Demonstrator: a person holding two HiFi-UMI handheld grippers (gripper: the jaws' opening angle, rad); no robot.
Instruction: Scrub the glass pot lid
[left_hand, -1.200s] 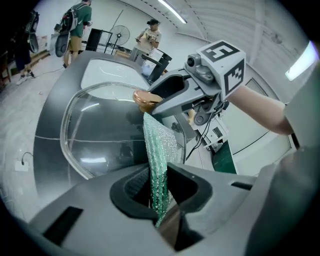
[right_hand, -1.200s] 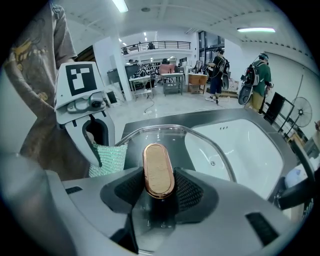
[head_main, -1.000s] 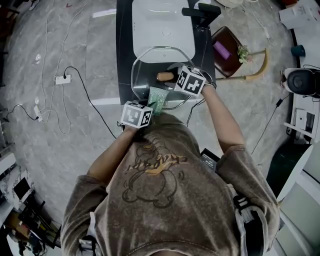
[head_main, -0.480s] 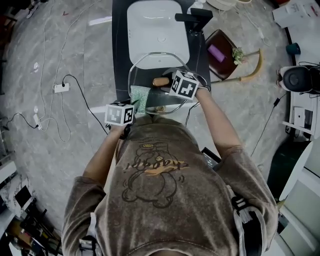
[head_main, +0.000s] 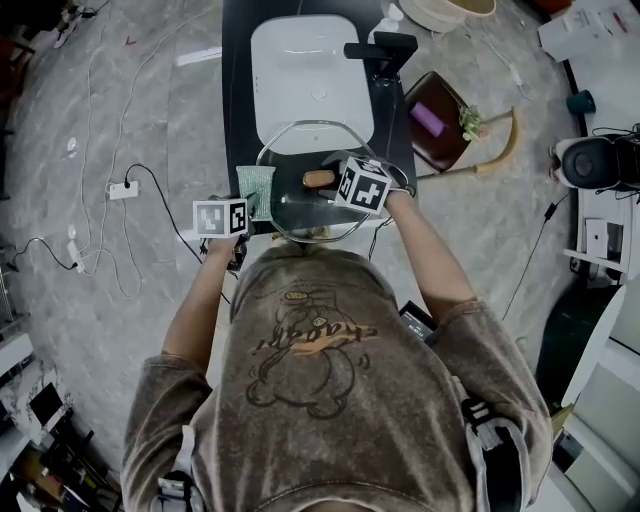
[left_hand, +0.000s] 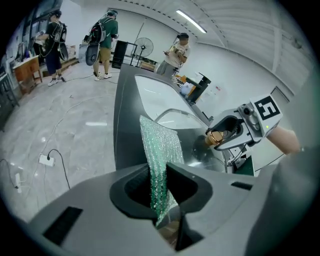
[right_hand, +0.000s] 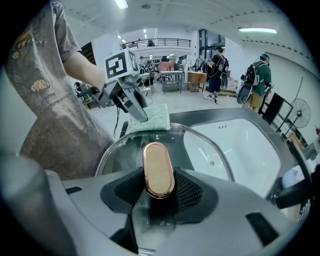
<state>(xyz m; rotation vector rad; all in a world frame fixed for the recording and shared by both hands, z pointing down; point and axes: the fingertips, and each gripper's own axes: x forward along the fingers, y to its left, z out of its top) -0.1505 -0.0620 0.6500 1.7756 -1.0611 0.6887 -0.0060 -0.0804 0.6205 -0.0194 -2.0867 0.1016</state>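
The glass pot lid (head_main: 297, 206) is held over the dark counter in front of the white sink (head_main: 310, 70). My right gripper (head_main: 332, 182) is shut on the lid's oval copper knob (head_main: 319, 179). In the right gripper view the knob (right_hand: 158, 169) stands between the jaws of that gripper (right_hand: 159, 192), with the glass (right_hand: 131, 146) spreading out behind it. My left gripper (head_main: 248, 204) is shut on a green scrubbing cloth (head_main: 256, 190), which hangs at the lid's left rim. The cloth (left_hand: 161, 152) sticks up from the left gripper (left_hand: 162, 197). Whether it touches the glass is unclear.
A black faucet (head_main: 380, 48) stands at the sink's right. A power strip (head_main: 125, 160) and cables lie on the floor to the left, and a brown chair (head_main: 445, 115) is on the right. Several people (left_hand: 102, 42) stand far off in the hall.
My left gripper has drawn the green cloth leftward, from the near part of the lid to its left rim. The right gripper still holds the knob.
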